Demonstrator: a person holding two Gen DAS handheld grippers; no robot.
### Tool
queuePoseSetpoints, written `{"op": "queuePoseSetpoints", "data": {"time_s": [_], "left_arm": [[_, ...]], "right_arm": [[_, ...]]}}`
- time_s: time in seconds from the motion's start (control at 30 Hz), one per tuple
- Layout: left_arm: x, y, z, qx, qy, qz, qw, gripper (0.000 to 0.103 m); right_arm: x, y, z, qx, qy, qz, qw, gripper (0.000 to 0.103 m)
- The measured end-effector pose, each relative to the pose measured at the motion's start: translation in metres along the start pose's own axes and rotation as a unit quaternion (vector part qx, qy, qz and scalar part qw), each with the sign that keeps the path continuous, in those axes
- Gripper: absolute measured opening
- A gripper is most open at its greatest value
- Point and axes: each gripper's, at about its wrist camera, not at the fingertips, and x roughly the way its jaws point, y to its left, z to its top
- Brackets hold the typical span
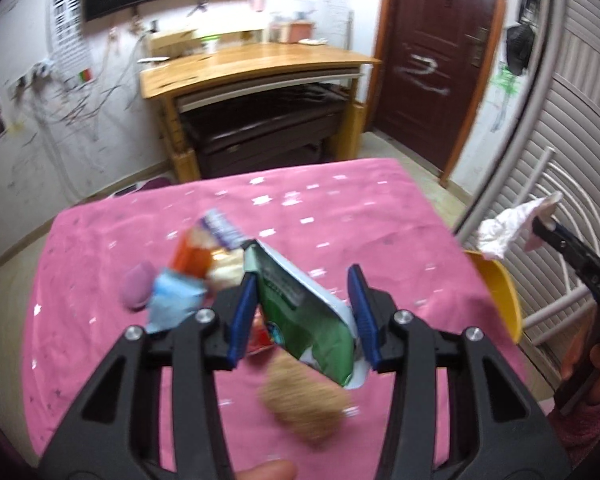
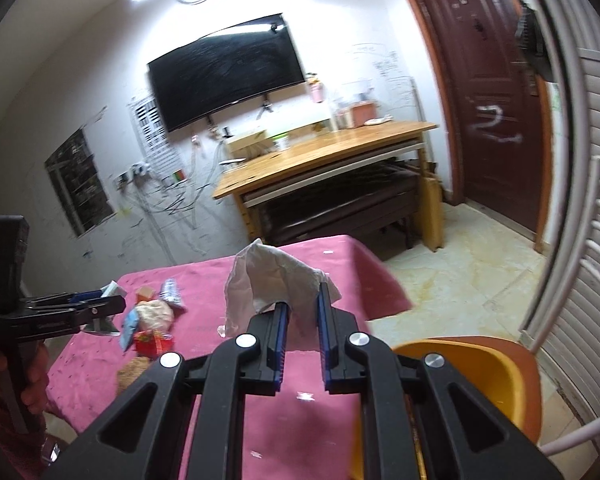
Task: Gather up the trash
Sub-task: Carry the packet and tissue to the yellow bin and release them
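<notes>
My left gripper [image 1: 304,280] holds a green and white snack wrapper [image 1: 308,312] between its blue pads, lifted above the pink tablecloth [image 1: 340,208]. Under it lie more trash: an orange wrapper [image 1: 190,258], a light blue wrapper [image 1: 172,300], a purple-white wrapper [image 1: 222,228], a red wrapper [image 2: 154,342] and a brown lump [image 1: 304,396]. My right gripper [image 2: 303,298] is shut on a crumpled white tissue [image 2: 272,280], held over the table's right side near the yellow bin [image 2: 472,376]. The tissue [image 1: 500,228] and bin [image 1: 500,296] also show in the left wrist view.
A wooden desk [image 1: 256,64] stands beyond the table, with a dark TV [image 2: 228,68] on the wall above it. A brown door [image 1: 440,48] is at right. A white slatted shutter [image 2: 572,240] and rails stand close on the right. A purple lump [image 1: 136,286] lies on the cloth.
</notes>
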Motion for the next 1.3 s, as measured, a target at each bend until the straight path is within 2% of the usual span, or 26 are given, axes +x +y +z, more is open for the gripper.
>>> {"op": "queuePoseSetpoints", "data": {"time_s": [0.2,0.53,0.77,0.9,0.97,1.0,1.03,1.07,1.1,1.13,1.2,1.27,1.3], "left_arm": [[0.007,-0.064,0.014,0.043,-0.005,-0.040,0.9983,0.042],[0.031,-0.141,0.015,0.095,0.012,-0.079,0.9922,0.042],[0.061,-0.191,0.015,0.112,0.040,-0.118,0.9859,0.042],[0.079,-0.210,0.014,0.116,0.055,-0.119,0.9846,0.043],[0.086,-0.217,0.013,0.117,0.061,-0.116,0.9844,0.044],[0.090,-0.220,0.013,0.118,0.065,-0.116,0.9842,0.044],[0.092,-0.222,0.013,0.117,0.066,-0.114,0.9843,0.044],[0.094,-0.223,0.013,0.117,0.067,-0.112,0.9846,0.044],[0.096,-0.224,0.014,0.116,0.067,-0.111,0.9847,0.045],[0.098,-0.224,0.014,0.114,0.068,-0.110,0.9850,0.048],[0.103,-0.225,0.015,0.110,0.073,-0.107,0.9855,0.056],[0.107,-0.224,0.016,0.102,0.077,-0.107,0.9860,0.071],[0.108,-0.222,0.017,0.099,0.076,-0.105,0.9866,0.072]], "right_arm": [[-0.019,-0.049,-0.005,0.036,-0.015,-0.042,0.998,0.008],[-0.024,-0.097,-0.013,0.072,-0.016,-0.067,0.995,0.008],[-0.009,-0.128,-0.028,0.097,0.021,-0.083,0.992,0.008],[0.000,-0.137,-0.034,0.111,0.039,-0.079,0.990,0.011],[0.002,-0.137,-0.036,0.111,0.043,-0.079,0.990,0.015],[0.004,-0.137,-0.037,0.112,0.045,-0.079,0.990,0.022],[0.004,-0.138,-0.038,0.113,0.046,-0.078,0.989,0.035],[0.005,-0.138,-0.039,0.115,0.046,-0.078,0.989,0.042],[0.005,-0.139,-0.039,0.116,0.047,-0.079,0.989,0.057],[0.005,-0.138,-0.040,0.117,0.047,-0.081,0.989,0.063],[0.003,-0.140,-0.041,0.117,0.043,-0.090,0.988,0.063],[-0.001,-0.143,-0.041,0.125,0.037,-0.092,0.987,0.064],[-0.002,-0.144,-0.041,0.129,0.034,-0.093,0.987,0.064]]}}
